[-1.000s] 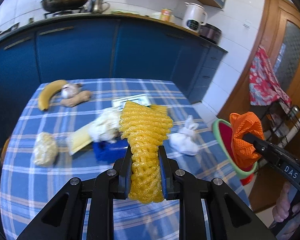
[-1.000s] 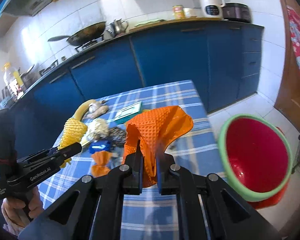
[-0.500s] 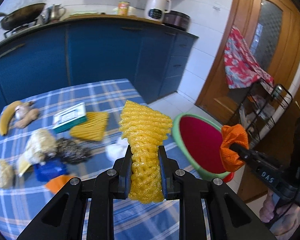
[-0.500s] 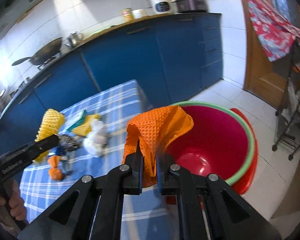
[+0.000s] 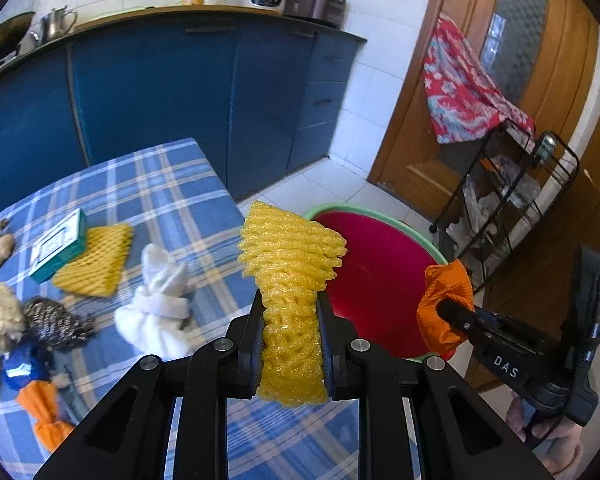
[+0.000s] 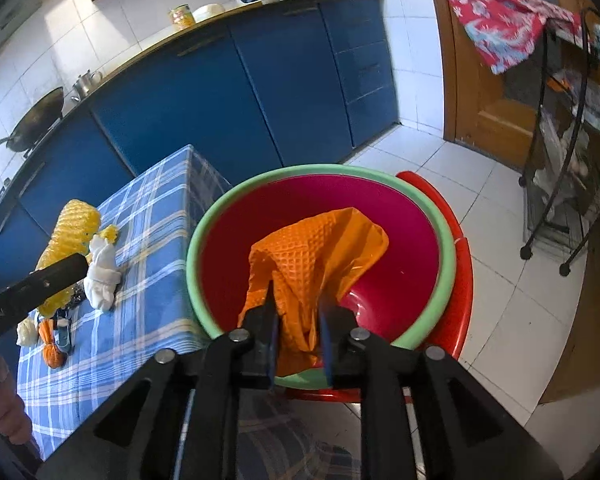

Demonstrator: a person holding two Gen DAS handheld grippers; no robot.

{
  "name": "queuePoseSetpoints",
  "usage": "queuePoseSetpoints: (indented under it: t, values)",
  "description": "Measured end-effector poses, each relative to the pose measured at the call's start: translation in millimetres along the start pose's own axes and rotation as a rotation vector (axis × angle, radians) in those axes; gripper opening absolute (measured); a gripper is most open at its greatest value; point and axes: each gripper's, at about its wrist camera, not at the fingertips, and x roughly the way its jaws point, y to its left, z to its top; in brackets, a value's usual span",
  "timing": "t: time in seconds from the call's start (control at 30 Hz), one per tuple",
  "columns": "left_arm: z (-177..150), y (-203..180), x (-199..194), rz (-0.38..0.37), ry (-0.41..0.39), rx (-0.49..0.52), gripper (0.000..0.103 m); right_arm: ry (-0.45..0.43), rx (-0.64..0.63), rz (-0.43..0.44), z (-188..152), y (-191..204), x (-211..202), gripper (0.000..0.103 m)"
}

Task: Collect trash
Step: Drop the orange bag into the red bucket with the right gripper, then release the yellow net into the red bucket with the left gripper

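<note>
**Entry: orange net released over the basin; yellow net in transit**

Right gripper: jaws have just been opening. The orange mesh wrapper is seen between them, hanging over the red basin with its green rim. Whether the pads touch it is hard to tell; a gap shows at the right pad, so the grip is judged to be let go. A second ago this wrapper was pinched tight above the checked tablecloth; it has since been carried across to the basin.

Left gripper: pressed together on the yellow foam net, held near the table edge, short of the basin.

Left on the cloth: white tissue wad, second yellow net, teal box, small orange wrapper.

Judgement: one item is about to be deposited; the yellow net is next.
</note>
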Motion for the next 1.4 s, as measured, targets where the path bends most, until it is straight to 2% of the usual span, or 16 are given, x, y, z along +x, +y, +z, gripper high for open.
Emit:
queuePoseSetpoints:
  t: [0.07, 0.2, 0.27, 0.33, 0.77, 0.9, 1.03, 1.1, 1.4]
  values:
    - [1, -5, 8, -0.005, 0.011, 0.009, 0.023, -0.007, 0.012, 0.002, -1, -7, 0, 0.034]
    - [2, -15, 20, -0.012, 0.029, 0.027, 0.023, -0.023, 0.015, 0.004, -1, -13, -4, 0.036]
    - [3, -21, 26, -0.014, 0.038, 0.038, 0.023, -0.032, 0.017, 0.009, 0, -15, -6, 0.044]
    - [3, -25, 32, -0.020, 0.049, 0.045, 0.023, -0.043, 0.021, 0.013, 0, -17, -8, 0.047]
    - [2, -49, 61, -0.053, 0.097, 0.092, 0.024, -0.105, 0.078, 0.025, 6, -35, -26, 0.050]
    - [3, -57, 66, -0.072, 0.093, 0.118, 0.030, -0.110, 0.096, 0.022, 4, -39, -31, 0.050]
    - [5, -62, 66, -0.074, 0.082, 0.134, 0.054, -0.117, 0.104, 0.014, 2, -42, -34, 0.050]
    - [5, -61, 64, -0.068, 0.076, 0.133, 0.059, -0.117, 0.105, 0.014, 2, -42, -36, 0.050]
    - [6, -48, 54, -0.052, 0.067, 0.091, 0.060, -0.119, 0.092, 0.023, 1, -36, -39, 0.050]
